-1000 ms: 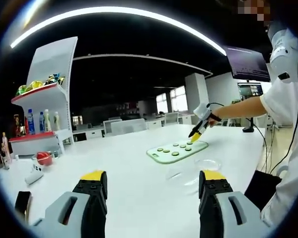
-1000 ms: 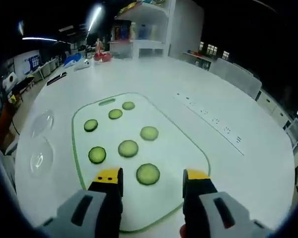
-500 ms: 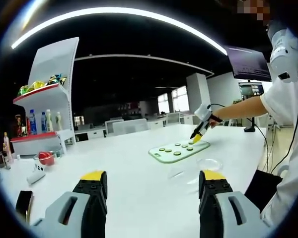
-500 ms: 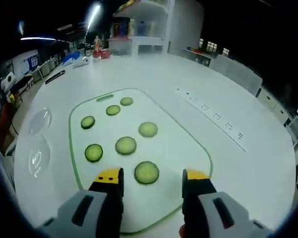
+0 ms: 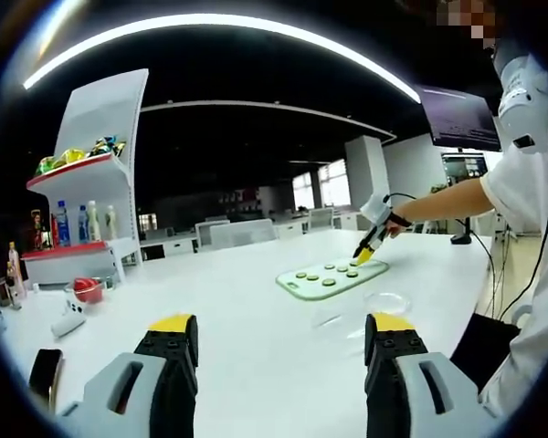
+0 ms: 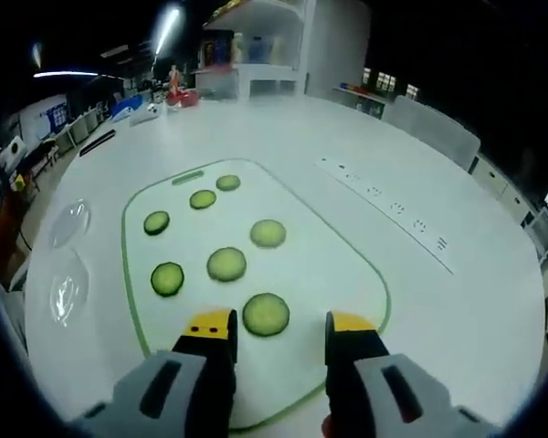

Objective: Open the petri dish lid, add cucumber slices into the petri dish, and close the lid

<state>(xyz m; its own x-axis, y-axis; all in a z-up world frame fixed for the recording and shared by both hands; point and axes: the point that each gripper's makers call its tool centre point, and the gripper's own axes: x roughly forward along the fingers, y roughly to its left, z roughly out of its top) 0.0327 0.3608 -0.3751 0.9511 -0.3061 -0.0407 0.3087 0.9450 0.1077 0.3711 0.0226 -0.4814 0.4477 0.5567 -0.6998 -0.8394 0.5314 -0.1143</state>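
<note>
Lower over the cutting board (image 6: 338, 265) than before, right gripper (image 6: 279, 324) jaws unclenched, straddling the nearest cucumber slice (image 6: 266, 313) at lower centre; petri dish (image 6: 62, 286) and lid (image 6: 72, 223) at left edge; left gripper (image 5: 281, 330) released, hovering over table (image 5: 247, 301).

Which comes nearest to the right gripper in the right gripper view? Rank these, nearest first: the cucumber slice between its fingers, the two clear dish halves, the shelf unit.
1. Cucumber slice: on the cutting board, just ahead of the right gripper, between its open fingers.
2. Clear dish halves: on the table off the board's left edge.
3. Shelf unit: at the table's far end.
</note>
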